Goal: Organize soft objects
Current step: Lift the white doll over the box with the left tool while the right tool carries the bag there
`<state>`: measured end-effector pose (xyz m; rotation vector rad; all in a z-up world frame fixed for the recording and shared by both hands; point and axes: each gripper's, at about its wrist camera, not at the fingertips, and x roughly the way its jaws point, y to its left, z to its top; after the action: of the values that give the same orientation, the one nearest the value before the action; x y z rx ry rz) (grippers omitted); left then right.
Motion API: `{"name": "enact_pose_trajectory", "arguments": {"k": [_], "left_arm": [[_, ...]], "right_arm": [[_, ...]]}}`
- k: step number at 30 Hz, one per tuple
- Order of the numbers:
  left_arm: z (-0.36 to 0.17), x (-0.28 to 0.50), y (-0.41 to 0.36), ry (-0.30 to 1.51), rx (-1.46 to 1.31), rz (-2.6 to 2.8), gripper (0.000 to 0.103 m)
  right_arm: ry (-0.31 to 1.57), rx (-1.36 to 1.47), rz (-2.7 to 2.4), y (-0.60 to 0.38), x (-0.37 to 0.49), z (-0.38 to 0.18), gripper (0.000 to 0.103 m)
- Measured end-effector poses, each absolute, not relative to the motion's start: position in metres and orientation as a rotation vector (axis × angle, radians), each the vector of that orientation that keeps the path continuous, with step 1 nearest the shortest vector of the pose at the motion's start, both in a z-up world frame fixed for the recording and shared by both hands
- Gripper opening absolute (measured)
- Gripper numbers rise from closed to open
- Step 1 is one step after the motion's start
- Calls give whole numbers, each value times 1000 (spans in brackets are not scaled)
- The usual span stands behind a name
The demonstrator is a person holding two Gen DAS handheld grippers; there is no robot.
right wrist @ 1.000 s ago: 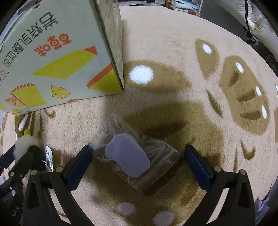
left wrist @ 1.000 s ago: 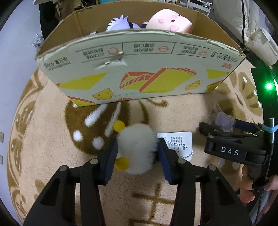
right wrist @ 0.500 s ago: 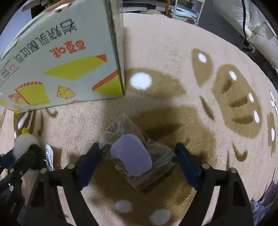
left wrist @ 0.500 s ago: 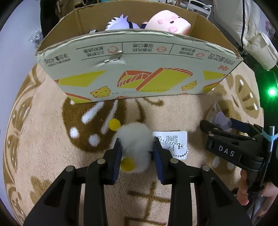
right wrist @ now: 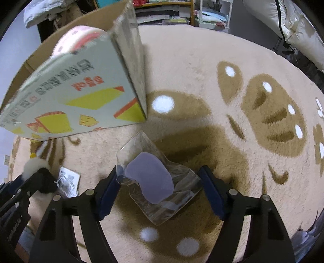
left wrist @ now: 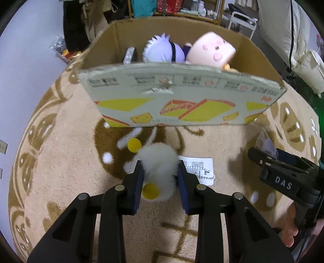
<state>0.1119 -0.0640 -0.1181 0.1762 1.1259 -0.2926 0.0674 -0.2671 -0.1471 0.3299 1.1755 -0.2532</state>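
My left gripper [left wrist: 161, 169] is shut on a white fluffy plush with yellow feet [left wrist: 157, 161], its paper tag [left wrist: 199, 167] hanging to the right; it is lifted off the rug. My right gripper [right wrist: 160, 176] has its jaws against both sides of a clear bag holding a purple soft piece [right wrist: 149, 180], lifted a little. The open cardboard box [left wrist: 182, 95] stands ahead, holding a pink plush [left wrist: 211, 50] and a lilac-haired doll [left wrist: 162, 47]. The box also shows in the right wrist view [right wrist: 81, 89].
A beige rug with brown patterns [right wrist: 232, 91] covers the floor. Shelves and clutter [left wrist: 172, 8] stand behind the box. White padded bedding [right wrist: 293, 26] lies at the far right. The right gripper's body [left wrist: 283, 174] sits close to the right of the left one.
My left gripper closed on the white plush and lifted it. My right gripper narrowed onto the bag and rose; both views now look down into the box from higher.
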Motion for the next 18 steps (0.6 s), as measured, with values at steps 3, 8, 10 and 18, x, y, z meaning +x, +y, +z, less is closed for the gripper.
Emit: {"name": "enact_pose_trajectory", "arguments": {"k": [3,8,10,18], "left_arm": [[-108,108,-62,1094,155,-287,30],[-92,103,-51,1041,109,-288,30],[-86,99,-46,1014,103,-280,30],[-54,79,-47,891,125,-287,30]], "right_arm": [[1133,312,-228,-265,61,-131,81],[1070,256,-220,-260,51,-106,80],[1042,259,-197,-258,45,-97,80],[943,266,-141,-254,38,-74,80]]}}
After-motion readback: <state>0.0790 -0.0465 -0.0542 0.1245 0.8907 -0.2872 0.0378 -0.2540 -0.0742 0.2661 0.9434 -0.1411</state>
